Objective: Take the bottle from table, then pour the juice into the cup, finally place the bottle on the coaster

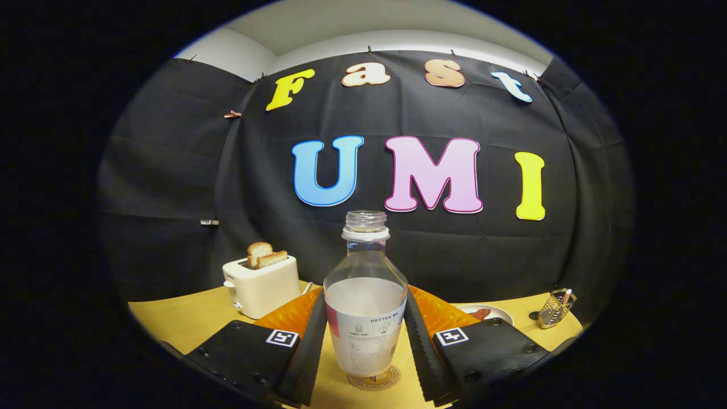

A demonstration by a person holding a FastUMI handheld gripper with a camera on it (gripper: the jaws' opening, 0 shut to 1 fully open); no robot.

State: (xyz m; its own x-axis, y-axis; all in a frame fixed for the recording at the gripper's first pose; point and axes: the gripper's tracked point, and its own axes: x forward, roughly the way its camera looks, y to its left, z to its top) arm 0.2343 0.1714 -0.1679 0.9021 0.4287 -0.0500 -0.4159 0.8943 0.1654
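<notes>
Fingers (366, 346) are gripping the uncapped, half-full bottle (366, 295) at its labelled waist over the coaster (375, 379); light, smooth plastic, likely slippery.

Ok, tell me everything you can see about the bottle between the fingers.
The bottle is clear plastic, capless, standing upright with a white neck ring and a pale label around its lower body. Cloudy whitish liquid fills it to the shoulder. Its base rests on a round coaster on the wooden table. Both ribbed fingers of the gripper press its sides.
</notes>
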